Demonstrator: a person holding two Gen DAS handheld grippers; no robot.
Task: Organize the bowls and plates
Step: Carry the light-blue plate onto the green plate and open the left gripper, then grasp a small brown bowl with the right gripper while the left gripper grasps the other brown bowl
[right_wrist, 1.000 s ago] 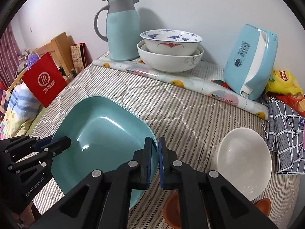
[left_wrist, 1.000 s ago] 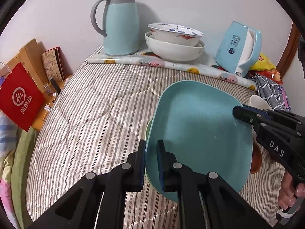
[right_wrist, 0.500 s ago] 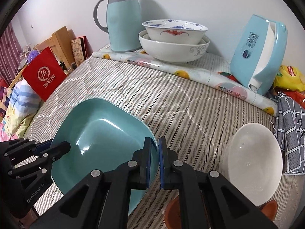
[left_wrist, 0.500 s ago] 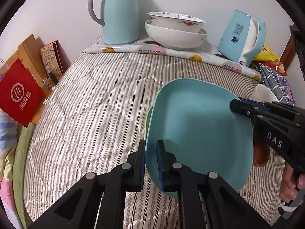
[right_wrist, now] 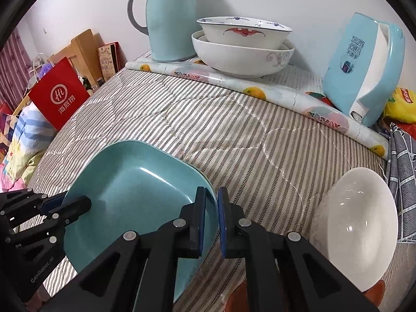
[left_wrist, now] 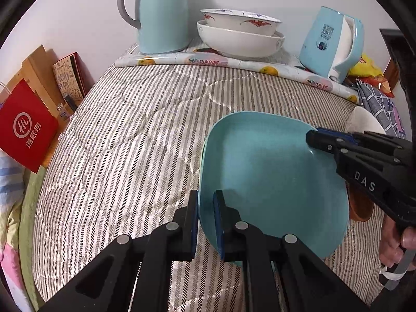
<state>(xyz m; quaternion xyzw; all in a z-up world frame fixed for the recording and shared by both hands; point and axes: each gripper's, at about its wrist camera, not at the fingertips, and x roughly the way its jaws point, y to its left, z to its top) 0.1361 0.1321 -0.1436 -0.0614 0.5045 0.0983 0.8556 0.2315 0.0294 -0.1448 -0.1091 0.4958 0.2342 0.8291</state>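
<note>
A teal square plate [left_wrist: 273,176] is held over the striped bed cover, with a second pale green plate edge just under it. My left gripper [left_wrist: 206,221] is shut on its near-left rim. My right gripper [right_wrist: 211,218] is shut on the opposite rim of the same plate [right_wrist: 135,197]; it also shows in the left wrist view [left_wrist: 319,139]. Two white bowls [right_wrist: 241,44] are stacked at the back. A white bowl [right_wrist: 356,218] lies at the right, above a brown dish [right_wrist: 374,293].
A teal thermos jug [right_wrist: 169,20] and a blue kettle [right_wrist: 364,70] stand at the back on a fruit-print mat [right_wrist: 260,88]. A red paper bag [right_wrist: 59,96] stands left of the bed. A checked cloth [right_wrist: 403,182] lies at the right.
Both grippers have carried the teal plate forward toward the back of the bed; the bowls and jug loom larger. The grip on the plate has not changed.
</note>
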